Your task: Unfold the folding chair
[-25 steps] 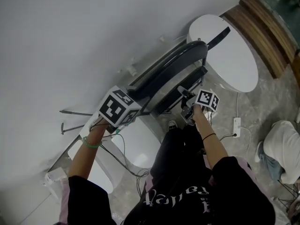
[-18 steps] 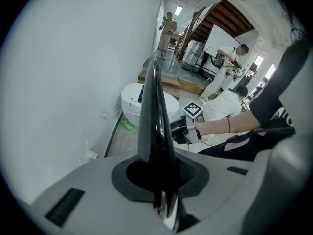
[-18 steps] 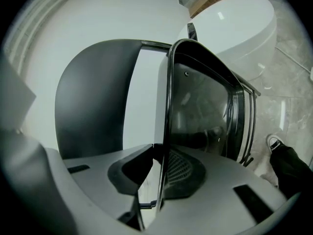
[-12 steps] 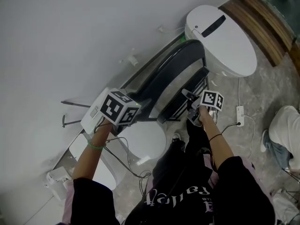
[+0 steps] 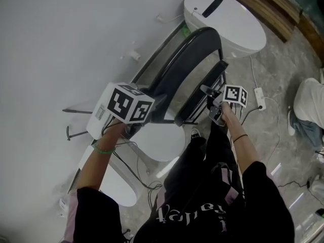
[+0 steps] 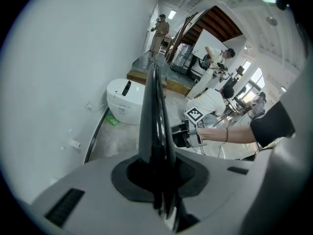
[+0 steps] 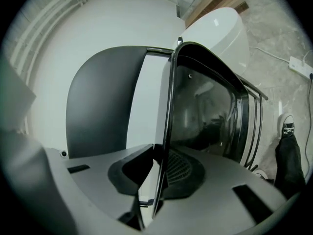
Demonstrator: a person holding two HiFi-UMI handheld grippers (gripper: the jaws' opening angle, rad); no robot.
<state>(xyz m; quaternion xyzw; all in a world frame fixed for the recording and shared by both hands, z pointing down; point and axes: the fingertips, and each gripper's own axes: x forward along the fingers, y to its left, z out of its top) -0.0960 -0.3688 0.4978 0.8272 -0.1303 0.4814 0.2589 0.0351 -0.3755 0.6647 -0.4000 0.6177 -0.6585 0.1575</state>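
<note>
Nearest the person, the left gripper is clamped on the edge of the folding chair's black backrest. The right gripper pinches the thin rim of the glossy seat. The seat stands steeply raised, close beside the backrest. The chair stands on the grey floor, next to the white wall. Beyond it, a white toilet sits against that wall.
</note>
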